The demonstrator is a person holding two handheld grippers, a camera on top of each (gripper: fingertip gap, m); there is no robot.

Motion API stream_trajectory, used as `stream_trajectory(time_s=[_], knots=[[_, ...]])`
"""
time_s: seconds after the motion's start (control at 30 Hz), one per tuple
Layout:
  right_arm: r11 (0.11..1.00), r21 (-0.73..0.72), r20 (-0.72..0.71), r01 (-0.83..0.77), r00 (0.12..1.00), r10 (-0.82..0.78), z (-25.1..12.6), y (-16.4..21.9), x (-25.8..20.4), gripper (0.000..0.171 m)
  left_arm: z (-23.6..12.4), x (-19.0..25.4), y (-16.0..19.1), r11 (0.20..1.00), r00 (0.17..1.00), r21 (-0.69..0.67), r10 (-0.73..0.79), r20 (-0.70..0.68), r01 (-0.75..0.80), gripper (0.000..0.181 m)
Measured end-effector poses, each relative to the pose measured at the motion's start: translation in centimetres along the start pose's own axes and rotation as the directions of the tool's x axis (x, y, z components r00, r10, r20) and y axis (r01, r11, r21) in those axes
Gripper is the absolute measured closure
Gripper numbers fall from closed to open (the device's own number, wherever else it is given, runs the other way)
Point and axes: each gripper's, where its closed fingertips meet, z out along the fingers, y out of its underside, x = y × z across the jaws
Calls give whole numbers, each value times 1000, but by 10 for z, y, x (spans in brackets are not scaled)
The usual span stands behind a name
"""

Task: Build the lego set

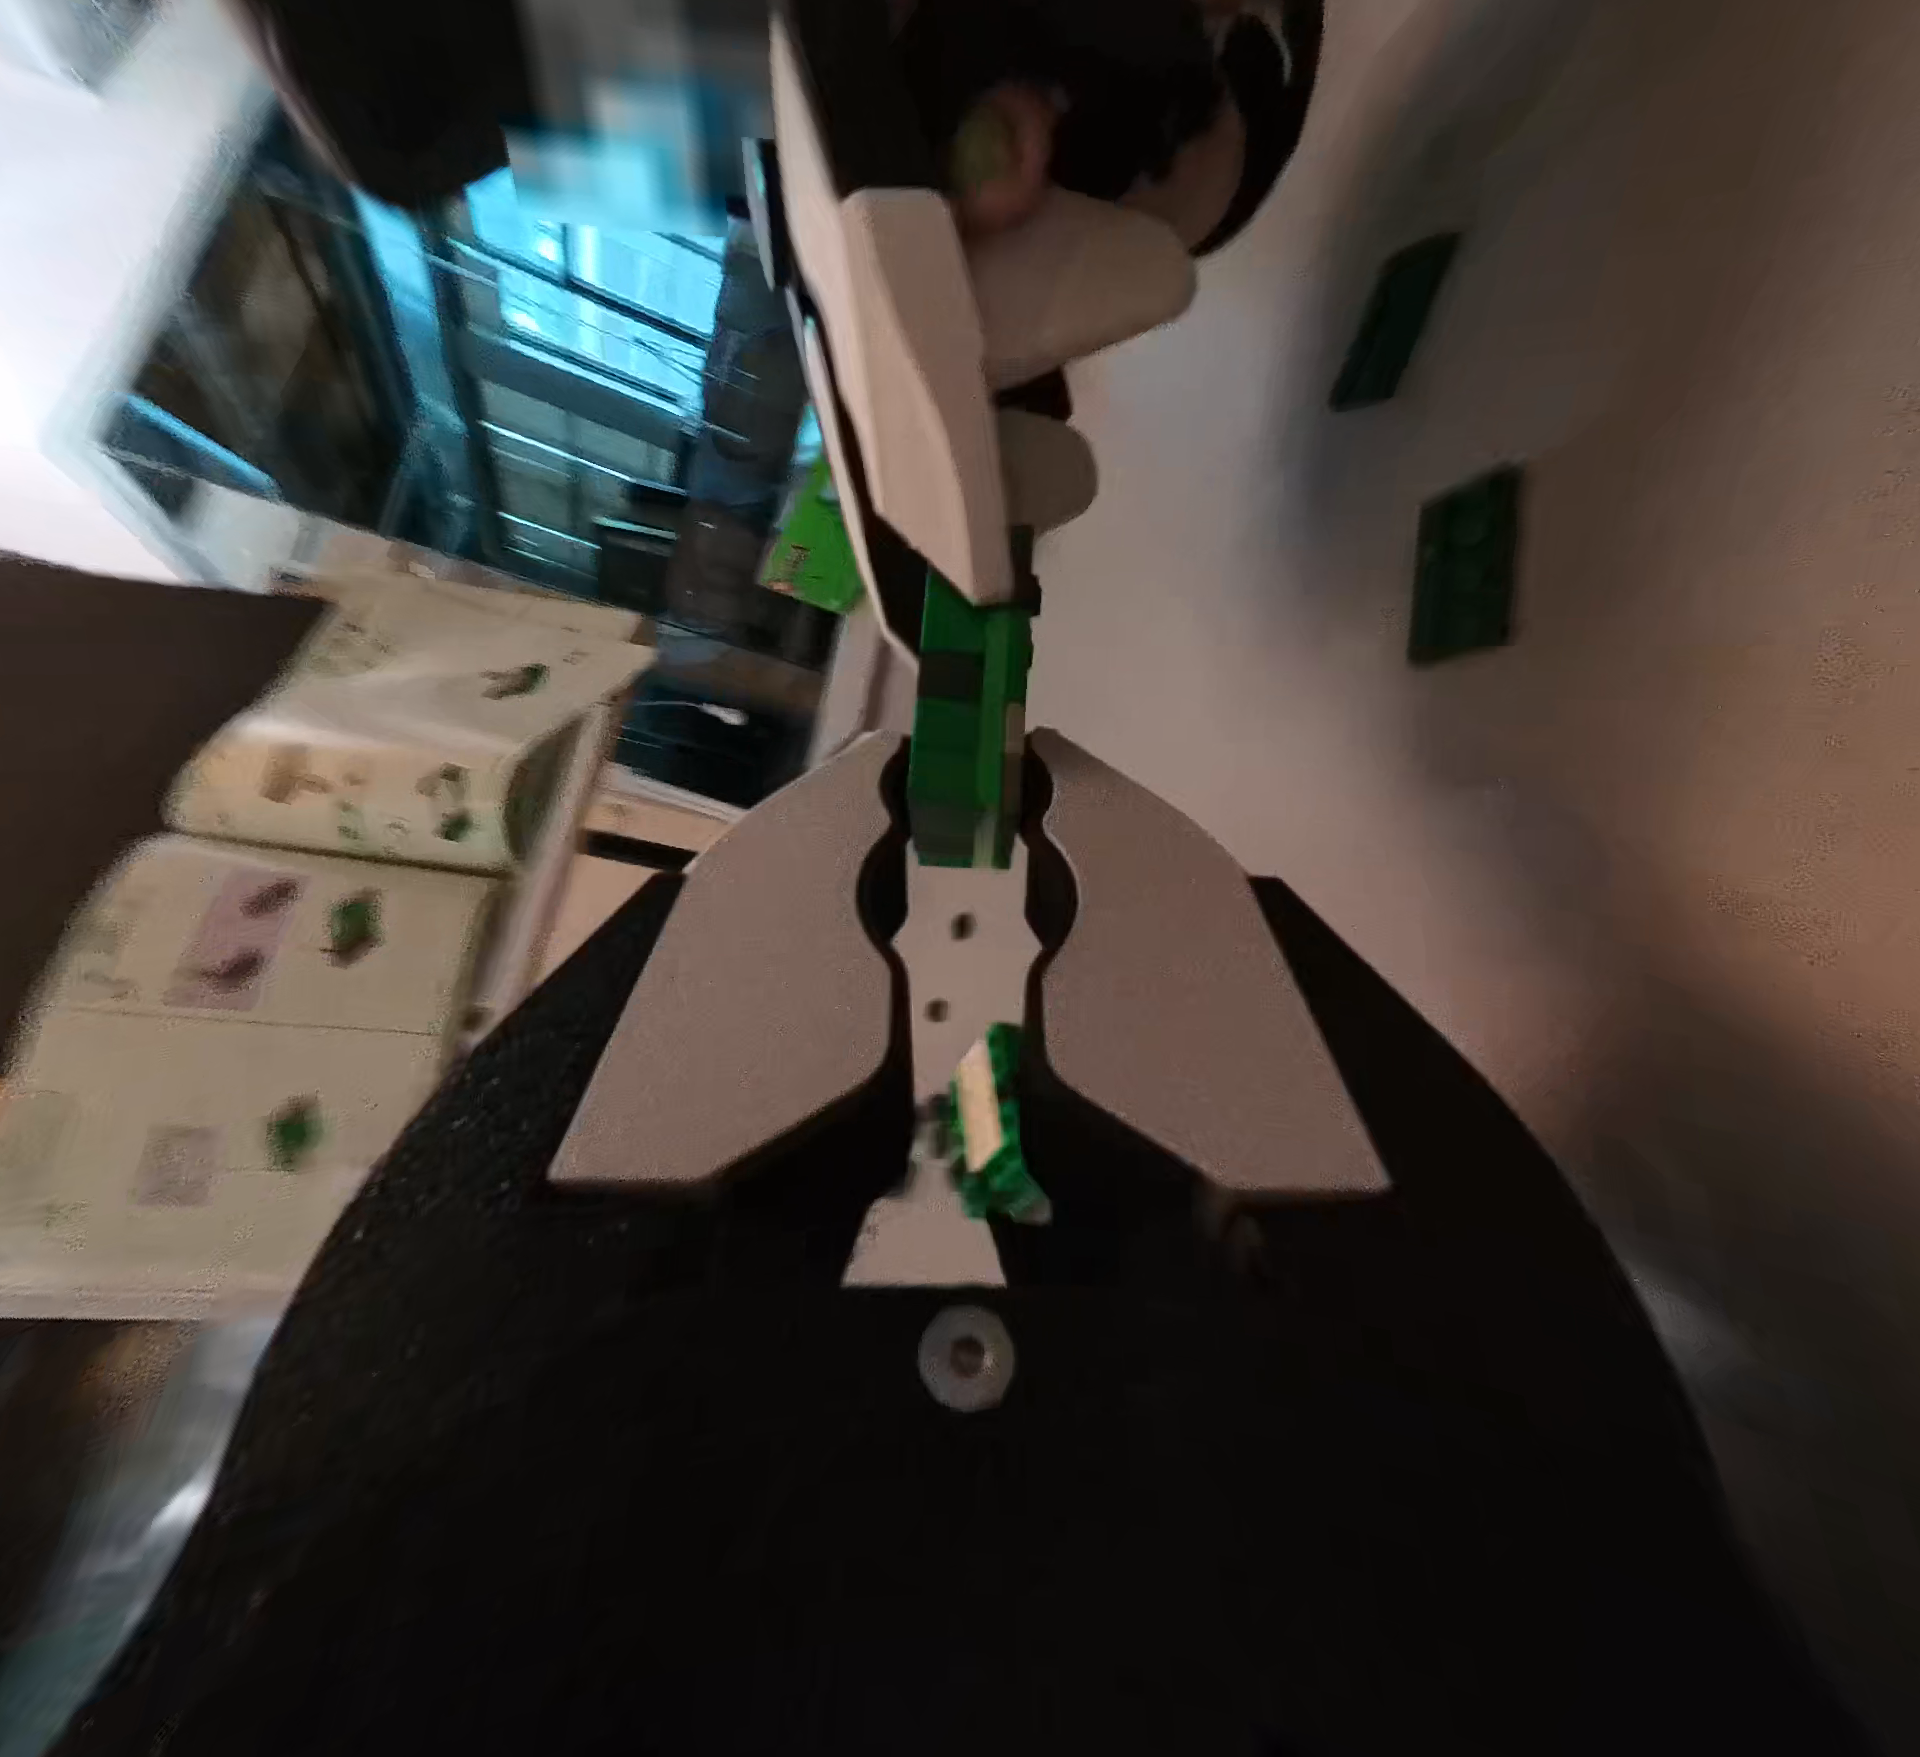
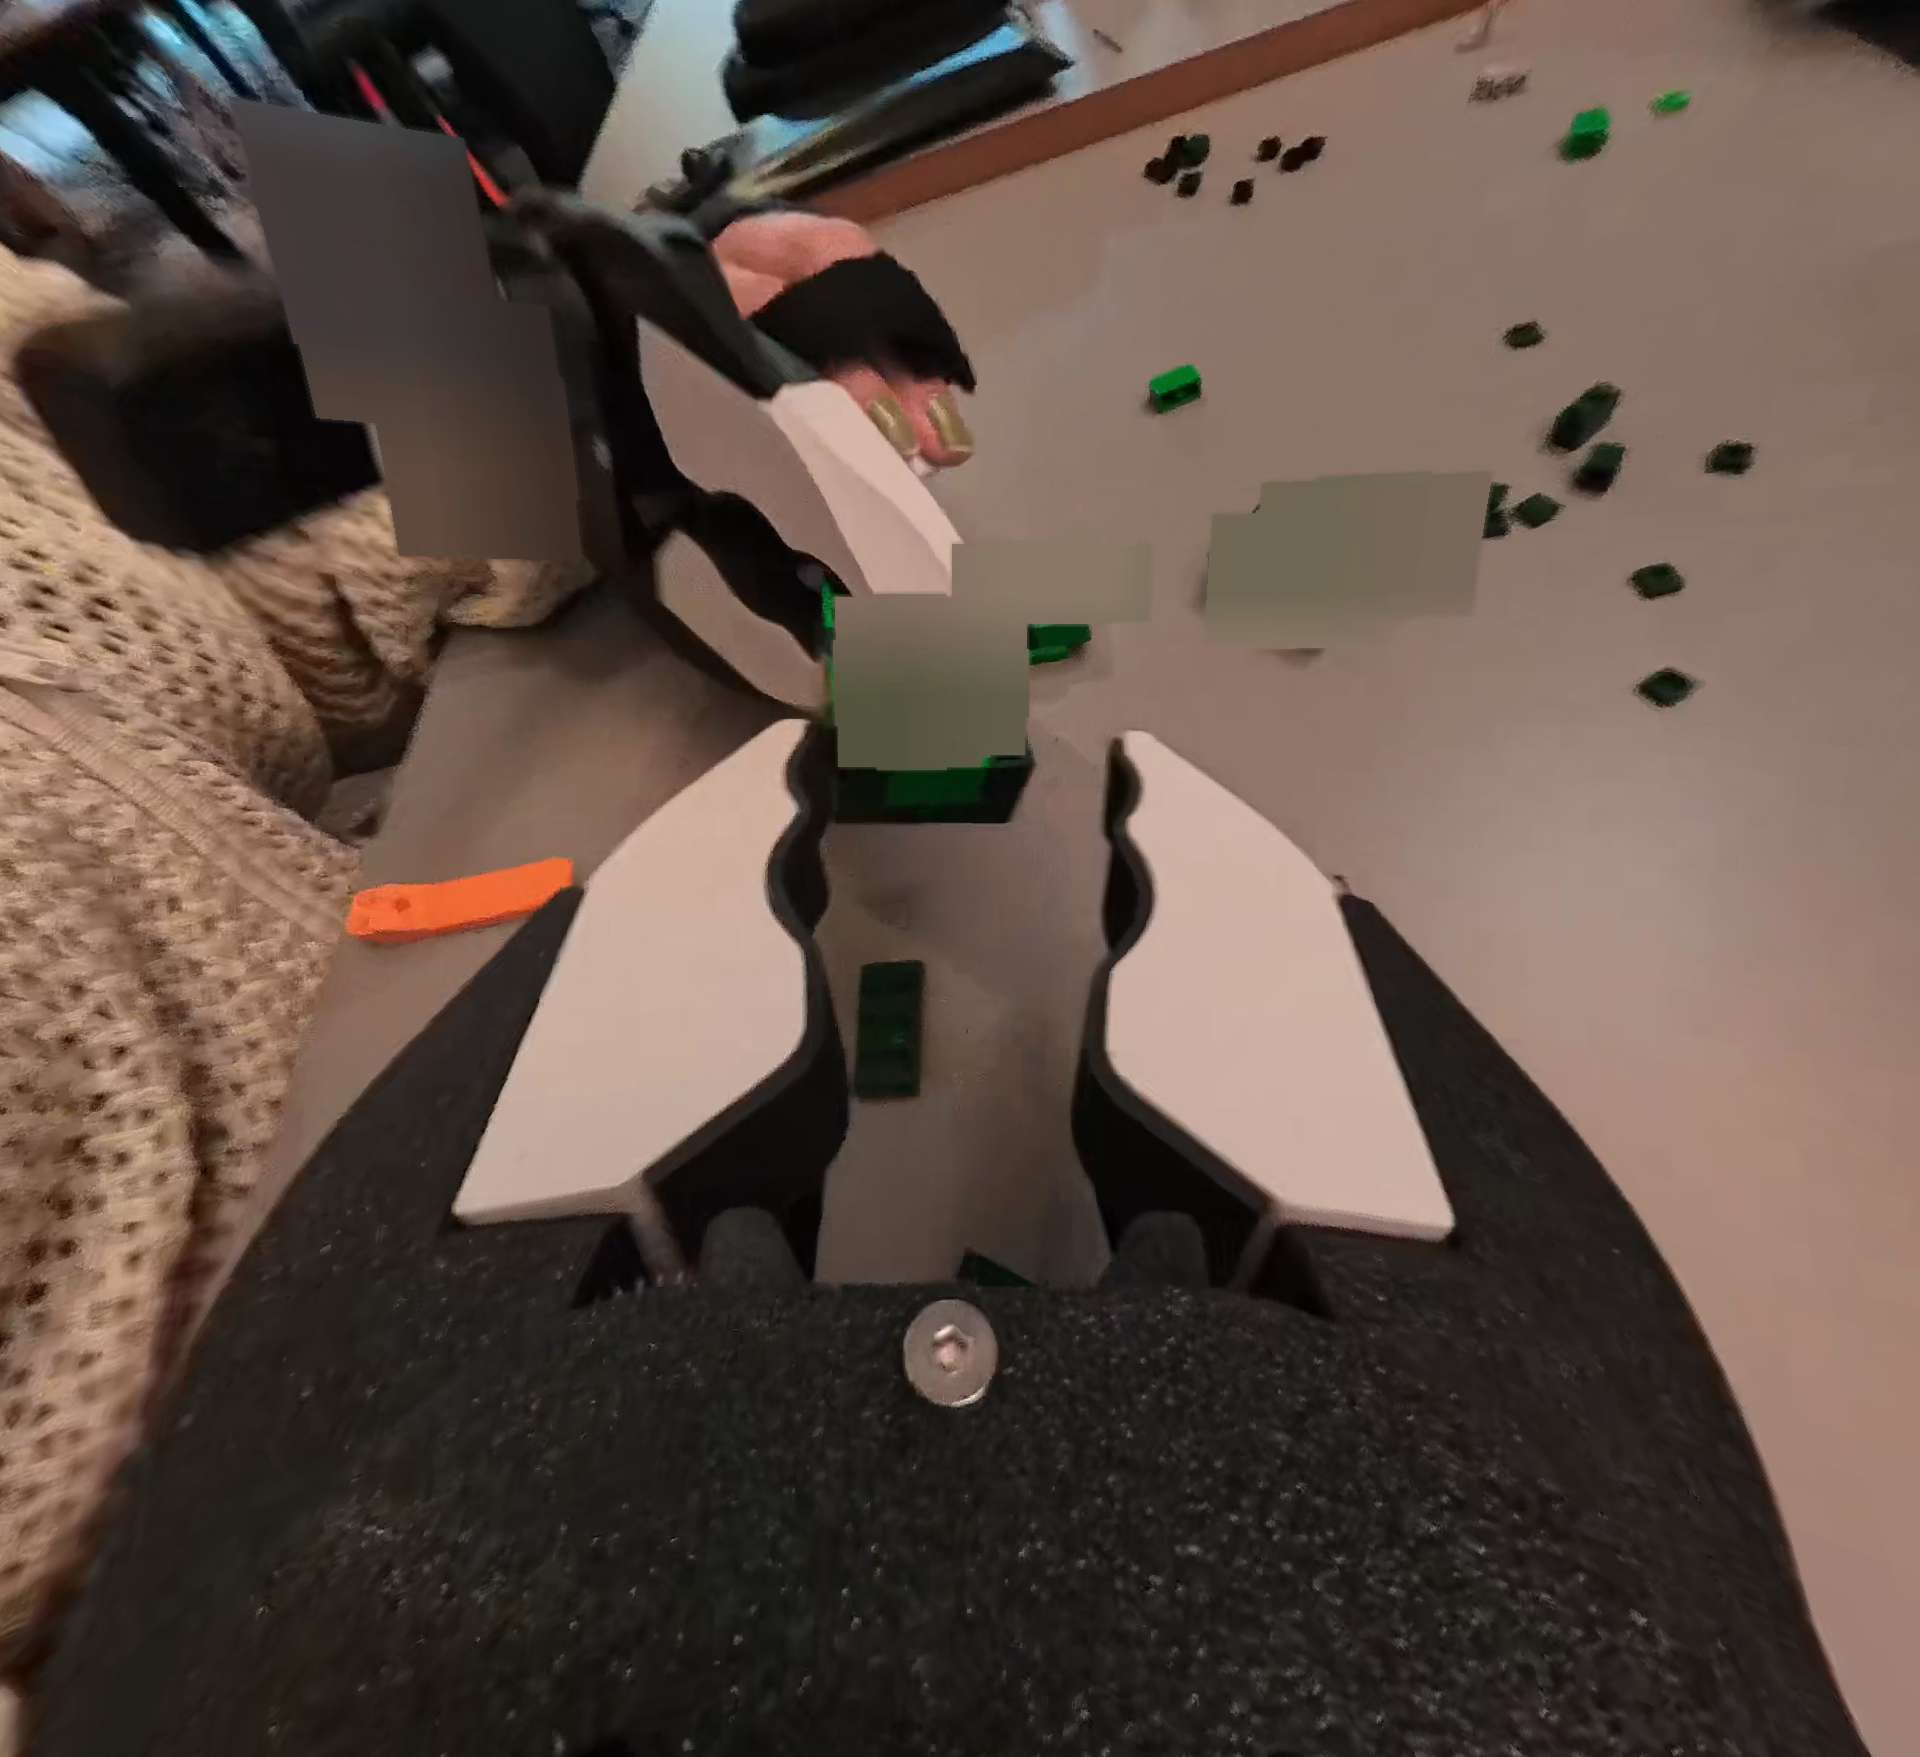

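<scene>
The left gripper (image 1: pixel 968 772) was clamped narrow on a green lego assembly (image 1: pixel 971 731) held up off the table (image 2: pixel 1558 876), while the right gripper (image 2: pixel 961 762), its tongs spread wide, had its tips beside that assembly, and loose green bricks (image 2: pixel 1600 460) lay scattered toward the table's far edge.

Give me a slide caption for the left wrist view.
Left tongs shut on a green lego stack, with the right tongs meeting its far end above the table.

Orange flat tool (image 2: pixel 457 897): left of centre, on grey table (image 2: pixel 1455 980) | black padded items (image 2: pixel 883 14): top centre | knitted beige sleeve (image 2: pixel 135 876): left edge
</scene>
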Motion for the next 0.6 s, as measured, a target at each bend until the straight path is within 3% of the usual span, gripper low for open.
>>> stream_trajectory(time_s=[0.03,0.1,0.2,0.37,0.5,0.6], knots=[[999,-5,-30,53,998,-53,-3,-1,1,113,0,3,-3,993,991,10,-118,-68,119,164],[986,10,-47,169,985,-168,-8,-9,-6,114,-1,12,-12,932,907,25,-346,-242,362,164],[963,-26,-36,268,962,-269,-10,-13,-16,122,-5,14,-18,830,782,35,-509,-361,556,164],[919,-143,-30,368,926,-375,-13,-3,-16,122,-8,14,-17,744,681,20,-600,-419,668,164],[914,-168,-24,370,925,-379,-5,2,-17,152,-9,10,-17,706,648,31,-630,-428,707,164],[949,-157,-53,273,957,-285,-5,2,-7,153,-4,2,-10,706,676,48,-654,-341,707,158]])
